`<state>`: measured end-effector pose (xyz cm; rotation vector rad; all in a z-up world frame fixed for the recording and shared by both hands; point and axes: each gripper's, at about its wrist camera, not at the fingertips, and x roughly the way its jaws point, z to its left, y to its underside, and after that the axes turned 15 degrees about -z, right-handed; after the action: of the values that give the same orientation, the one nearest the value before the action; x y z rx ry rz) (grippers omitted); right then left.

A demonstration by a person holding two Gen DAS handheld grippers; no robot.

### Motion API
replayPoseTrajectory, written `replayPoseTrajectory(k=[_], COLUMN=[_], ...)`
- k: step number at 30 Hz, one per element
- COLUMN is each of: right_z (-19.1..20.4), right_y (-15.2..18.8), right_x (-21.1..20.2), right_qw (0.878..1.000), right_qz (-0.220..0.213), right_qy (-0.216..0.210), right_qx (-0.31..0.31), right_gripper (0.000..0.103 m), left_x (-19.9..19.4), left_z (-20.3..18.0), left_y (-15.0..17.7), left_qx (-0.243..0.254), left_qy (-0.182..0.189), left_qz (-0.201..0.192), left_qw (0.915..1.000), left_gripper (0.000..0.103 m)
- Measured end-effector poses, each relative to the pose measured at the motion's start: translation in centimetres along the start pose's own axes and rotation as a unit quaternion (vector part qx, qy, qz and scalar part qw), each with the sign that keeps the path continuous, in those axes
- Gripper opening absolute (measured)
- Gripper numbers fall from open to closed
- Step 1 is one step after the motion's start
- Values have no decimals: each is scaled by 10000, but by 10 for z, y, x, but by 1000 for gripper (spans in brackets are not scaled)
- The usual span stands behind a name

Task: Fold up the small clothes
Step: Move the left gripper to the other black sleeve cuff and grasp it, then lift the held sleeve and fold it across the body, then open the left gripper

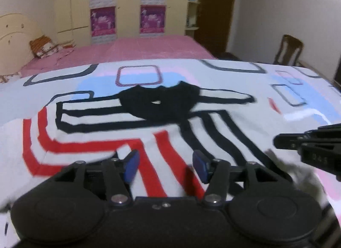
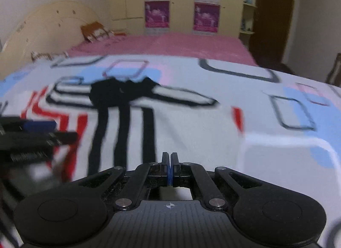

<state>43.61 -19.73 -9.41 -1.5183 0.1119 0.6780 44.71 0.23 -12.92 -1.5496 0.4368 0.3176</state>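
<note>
Pink bed at twelve o'clock, deep in the room, in front of a cream wardrobe hung with purple posters. Nearer, filling both views, a patterned sheet with blue patches and outlined squares.

On that sheet, spread flat: a small white garment with red and black stripes and a black collar. Collar toward twelve o'clock, hem under the cameras toward six; long axis running roughly twelve to six, with one sleeve reaching out to nine and the other toward two.

Left gripper low over the red stripes near the hem, blue pads spread wide, nothing between them. Right gripper over plain white cloth at the garment's right side, pads pressed together; whether any fabric is pinched there, impossible to tell. Seen from the left wrist view, at three o'clock, just beside the garment's right edge.

Judged nearer the body of the garment: the left, sitting directly on it. Probably a lengthwise fold next, needing a grasp at the hem corners and a carry toward the collar at twelve o'clock.
</note>
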Motion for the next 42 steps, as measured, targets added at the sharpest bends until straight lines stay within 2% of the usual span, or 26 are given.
replayPoseTrajectory(k=[3, 5, 6, 7, 8, 9, 10, 11, 15, 17, 19, 20, 22, 24, 26, 27, 29, 31, 33, 34, 35, 36, 37, 39, 42], right_z=[6, -4, -21, -33, -38, -37, -32, -24, 9, 23, 30, 35, 42, 39, 34, 32, 31, 35, 36, 38, 41, 44, 47, 52, 60], right_y=[-6, -4, -6, -7, -7, -8, -9, -12, -10, 0, 16, 25, 27, 20, 14, 15, 25, 26, 21, 19, 18, 17, 16, 13, 8], right_x=[43, 58, 58, 56, 55, 55, 53, 50, 17, 9, 12, 11, 8, 2, -11, -11, 2, -2, -7, -11, -14, -18, -22, -25, -27], right_qw=[9994, 9995, 9988, 9971, 9967, 9970, 9975, 9978, 9995, 9995, 9991, 9989, 9981, 9984, 9985, 9983, 9969, 9968, 9970, 9971, 9967, 9960, 9959, 9968, 9968], right_qz=[150, 188, 169, 182, 193, 221, 267, 292, -3, 72, 296, 205, 180, 189, -114, -41, 538, 469, 393, 288, 180, 35, -134, -158, -235], right_qy=[-285, 230, 368, 517, 538, 510, 522, 544, 300, 299, 277, 340, 405, 446, 538, 577, 578, 625, 666, 698, 787, 889, 900, 768, 713], right_qx=[93, -84, 278, 532, 572, 535, 399, 235, 36, -55, -112, -241, -432, -282, -63, -29, -40, -184, 23, 90, 82, 29, 3, 129, 287], right_gripper=[0, 0, 0, 0, 0, 0, 0, 0, 0, 0, 0, 0, 2, 3, 4, 4, 4, 4, 4, 17, 68, 86, 88, 88, 75], left_x=[26, 26, 24, 20, 17, 14, 9, 2, -25, -25, -18, -18, -18, -18, -20, -19, -20, -20, -21, -23, -25, -31, -37, -52, -84], left_z=[8, 20, 28, 34, 40, 46, 49, 49, 33, 28, 23, 21, 22, 25, 27, 27, 28, 30, 33, 36, 40, 45, 53, 73, 120], left_y=[-1, 4, 5, 6, 8, 8, 7, 5, 3, 10, 23, 28, 26, 23, 23, 25, 25, 24, 24, 23, 22, 22, 21, 20, 20], left_qx=[-81, -54, -80, 23, 83, -13, -115, -123, -91, -144, -56, 69, 99, 58, 88, 103, 90, 105, 94, 72, 59, 52, 26, -147, -526], left_qy=[-147, -218, -288, -424, -538, -539, -519, -535, -443, -392, -366, -378, -337, -322, -300, -281, -244, -188, -126, -128, -185, -334, -485, -616, -1026], left_qz=[227, 233, 231, 241, 247, 258, 236, 170, -55, -6, 244, 103, 134, 182, 193, 179, 175, 207, 227, 230, 204, 110, 4, -173, -418], left_qw=[9996, 9995, 9993, 9988, 9982, 9982, 9983, 9983, 9990, 9991, 9990, 9992, 9993, 9993, 9993, 9994, 9995, 9996, 9996, 9996, 9996, 9994, 9988, 9978, 9924], left_gripper=[53, 54, 54, 64, 69, 69, 63, 62, 62, 62, 63, 64, 64, 65, 65, 65, 65, 65, 66, 69, 74, 87, 91, 88, 80])
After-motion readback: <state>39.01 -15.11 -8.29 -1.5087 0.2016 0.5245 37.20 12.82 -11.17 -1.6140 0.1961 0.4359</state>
